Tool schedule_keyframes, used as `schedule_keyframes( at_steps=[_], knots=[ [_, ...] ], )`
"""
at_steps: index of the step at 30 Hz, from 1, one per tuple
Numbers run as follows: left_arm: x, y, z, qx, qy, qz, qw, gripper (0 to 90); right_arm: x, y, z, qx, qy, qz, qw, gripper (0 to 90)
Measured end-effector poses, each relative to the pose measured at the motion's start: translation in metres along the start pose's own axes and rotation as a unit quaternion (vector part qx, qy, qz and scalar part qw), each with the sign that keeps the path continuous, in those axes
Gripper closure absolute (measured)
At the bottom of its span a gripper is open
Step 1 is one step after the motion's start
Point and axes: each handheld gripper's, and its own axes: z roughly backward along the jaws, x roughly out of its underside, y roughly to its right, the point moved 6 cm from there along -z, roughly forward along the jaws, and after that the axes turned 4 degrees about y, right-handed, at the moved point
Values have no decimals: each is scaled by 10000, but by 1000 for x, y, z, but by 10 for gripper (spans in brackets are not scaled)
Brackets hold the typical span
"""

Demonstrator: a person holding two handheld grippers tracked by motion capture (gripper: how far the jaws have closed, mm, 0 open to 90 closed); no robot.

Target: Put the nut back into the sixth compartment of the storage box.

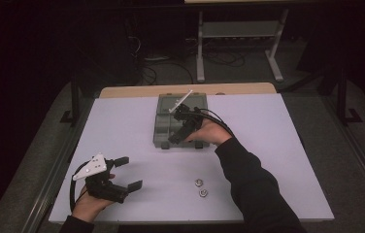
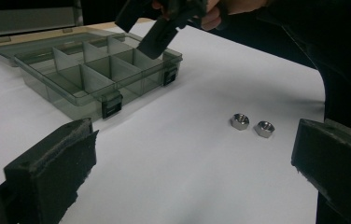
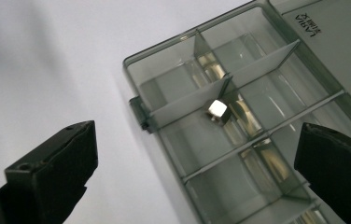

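The surface [image 1: 137,131] is big, white and flat; a grey see-through box [image 1: 168,127] sits on it toward the far side, with its lid [image 1: 183,103] open and lying flat behind it; walls split the box into small rooms. The right tongs [image 1: 179,132] hang over the front part of the box, held in the person's right hand [image 1: 213,131]; the jaws stand wide apart and hold nothing. In the right gripper view a shiny nut [image 3: 218,111] is between those jaws but not touching them; it is right by the spot where two walls meet, at a room near the front edge of the box; it looks tilted on a corner, and it is hard to tell if it rests on the bottom. The left tongs [image 1: 124,172] are near the front left part of the surface, well apart from the box; the left hand [image 1: 91,204] holds them; the jaws are wide open too, with nothing in them. Two more nuts [image 1: 200,187] lie on the surface near the front, just beside each other, between the left tongs and the right sleeve [image 1: 253,189].
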Motion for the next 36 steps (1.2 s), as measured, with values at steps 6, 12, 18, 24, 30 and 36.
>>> schedule_keyframes(
  at_steps=[6,12,18,24,30,36],
  knots=[
    [0,1,-1,17,11,7,10000,0,11,-7,12,96,42,45,9999,0],
    [1,1,-2,23,-25,-70,10000,0,25,-14,21,131,-20,71,9999,0],
    [1,0,-2,20,-56,-88,9999,0,37,-18,28,139,28,83,9999,0],
    [1,1,-2,20,-31,-73,10000,0,48,-25,38,110,117,94,9998,0],
    [1,1,-2,15,-16,-64,10000,0,58,-31,48,120,202,125,9996,0],
    [1,1,-1,0,-4,-29,10000,0,67,-41,60,104,272,106,9995,0]
  ],
)
